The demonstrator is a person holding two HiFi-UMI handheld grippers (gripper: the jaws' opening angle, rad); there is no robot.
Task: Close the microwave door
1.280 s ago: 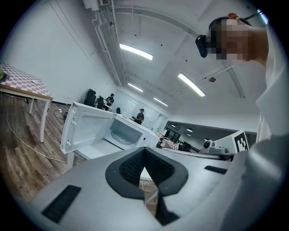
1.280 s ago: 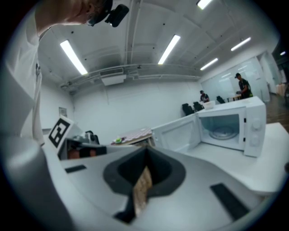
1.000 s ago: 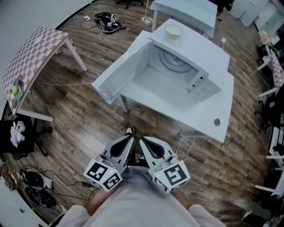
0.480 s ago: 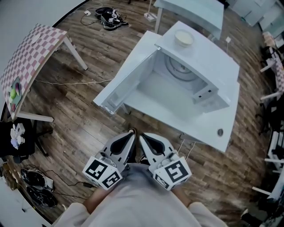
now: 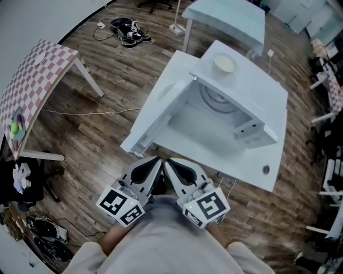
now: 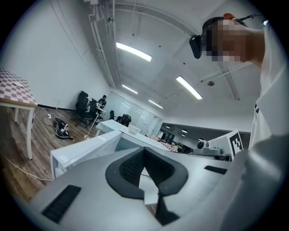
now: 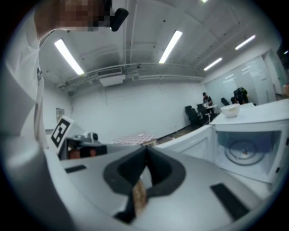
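A white microwave (image 5: 236,115) stands on a white table (image 5: 270,163), its cavity and glass turntable (image 5: 217,99) exposed. Its door (image 5: 158,115) hangs open to the left, the free edge pointing toward me. A white bowl (image 5: 224,63) sits on the microwave's top. My left gripper (image 5: 154,162) and right gripper (image 5: 168,163) are held side by side close to my body, just short of the door's free edge, both shut and holding nothing. The left gripper view shows the door (image 6: 86,146) beyond the left gripper (image 6: 144,151). The right gripper view shows the cavity (image 7: 246,149) to the right of the right gripper (image 7: 145,151).
A pink-checkered table (image 5: 35,77) stands at the left over wooden floor (image 5: 91,139). Another white table (image 5: 230,16) is behind the microwave. Cables and dark gear (image 5: 126,25) lie on the floor at the back, and more clutter (image 5: 21,176) sits at the far left.
The microwave and its table have come closer to me in the head view. Both grippers stay together and shut. The door stays open at about the same angle.
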